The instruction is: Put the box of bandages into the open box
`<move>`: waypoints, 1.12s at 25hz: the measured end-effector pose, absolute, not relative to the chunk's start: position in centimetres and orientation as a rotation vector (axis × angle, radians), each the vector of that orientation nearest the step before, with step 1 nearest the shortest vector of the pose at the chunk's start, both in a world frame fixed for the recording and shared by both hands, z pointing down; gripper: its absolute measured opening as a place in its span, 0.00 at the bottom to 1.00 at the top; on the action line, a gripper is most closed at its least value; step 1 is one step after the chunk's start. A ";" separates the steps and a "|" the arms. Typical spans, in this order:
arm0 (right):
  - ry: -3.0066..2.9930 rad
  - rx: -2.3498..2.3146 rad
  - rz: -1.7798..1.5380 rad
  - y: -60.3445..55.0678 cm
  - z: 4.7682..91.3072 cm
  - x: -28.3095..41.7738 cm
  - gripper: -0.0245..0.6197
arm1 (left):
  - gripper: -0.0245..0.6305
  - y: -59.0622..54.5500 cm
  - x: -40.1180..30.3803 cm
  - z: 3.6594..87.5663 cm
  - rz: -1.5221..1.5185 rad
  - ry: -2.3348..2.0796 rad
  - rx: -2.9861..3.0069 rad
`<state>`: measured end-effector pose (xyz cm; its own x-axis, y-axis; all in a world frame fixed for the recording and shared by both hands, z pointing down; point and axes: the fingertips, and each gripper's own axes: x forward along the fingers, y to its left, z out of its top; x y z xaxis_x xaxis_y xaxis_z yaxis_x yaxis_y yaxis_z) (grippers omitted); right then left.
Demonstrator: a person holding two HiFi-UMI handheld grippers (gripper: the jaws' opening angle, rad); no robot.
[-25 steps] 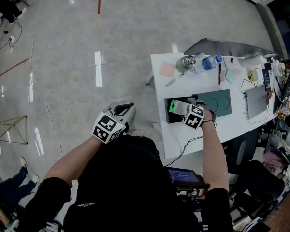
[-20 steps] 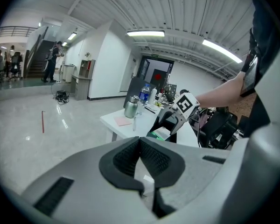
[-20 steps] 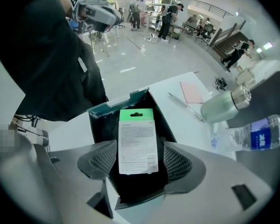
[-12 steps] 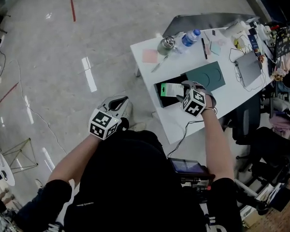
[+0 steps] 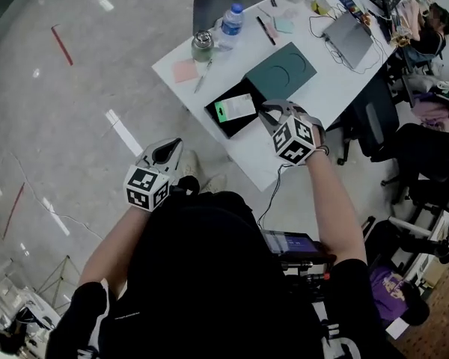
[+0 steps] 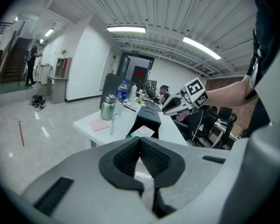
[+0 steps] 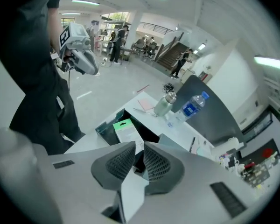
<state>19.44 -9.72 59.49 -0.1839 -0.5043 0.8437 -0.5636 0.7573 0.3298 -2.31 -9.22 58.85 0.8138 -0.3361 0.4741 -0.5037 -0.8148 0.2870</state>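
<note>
Bandage box [image 5: 234, 108], white with a green end, lay inside the open box [image 5: 226, 131] on the white table [image 5: 322, 92]. Just beside it and clear of it hung the right claw [image 5: 267, 111], its jaws closing to a narrow gap on nothing. Well away from the table, the left claw [image 5: 170, 149] had its jaws pressed together, empty.

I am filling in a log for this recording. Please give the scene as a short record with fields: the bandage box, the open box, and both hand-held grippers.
bandage box: white cardboard box with green end, lying inside the black open box
lid: dark green flat lid, beside the black box on the white table
left hand-held gripper: jaws together, empty, over the floor
right hand-held gripper: near the black box, jaws closing, nothing between them
task: placement looks done
</note>
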 end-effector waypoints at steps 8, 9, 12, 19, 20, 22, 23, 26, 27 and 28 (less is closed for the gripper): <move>-1.863 1.155 0.157 -4.8 56.5 22.9 0.09 | 0.05 -8.1 1.3 57.8 0.595 -0.475 2.685; -1.869 1.191 0.178 -4.0 56.4 23.2 0.09 | 0.05 -7.8 1.7 57.7 0.596 -0.458 2.695; -1.893 1.308 0.242 -1.4 55.8 24.2 0.08 | 0.05 -7.2 2.7 57.5 0.599 -0.417 2.721; -2.006 1.601 0.371 4.3 54.5 25.2 0.08 | 0.05 -5.3 4.5 56.6 0.593 -0.360 2.747; -2.020 1.643 0.382 4.9 54.4 25.2 0.08 | 0.05 -5.0 4.7 56.5 0.592 -0.354 2.750; -2.051 1.724 0.402 5.9 54.2 25.3 0.08 | 0.05 -4.5 5.2 56.1 0.587 -0.341 2.757; -2.071 1.764 0.409 6.4 54.0 25.2 0.08 | 0.05 -4.2 5.5 56.0 0.584 -0.333 2.762; -2.141 1.873 0.419 7.7 53.4 25.1 0.08 | 0.05 -3.6 6.4 55.4 0.576 -0.307 2.779; -2.162 1.899 0.426 8.1 53.2 25.0 0.08 | 0.05 -3.3 6.8 55.2 0.572 -0.299 2.783; -2.180 1.921 0.436 8.5 53.2 25.0 0.08 | 0.05 -3.1 7.2 55.0 0.566 -0.290 2.787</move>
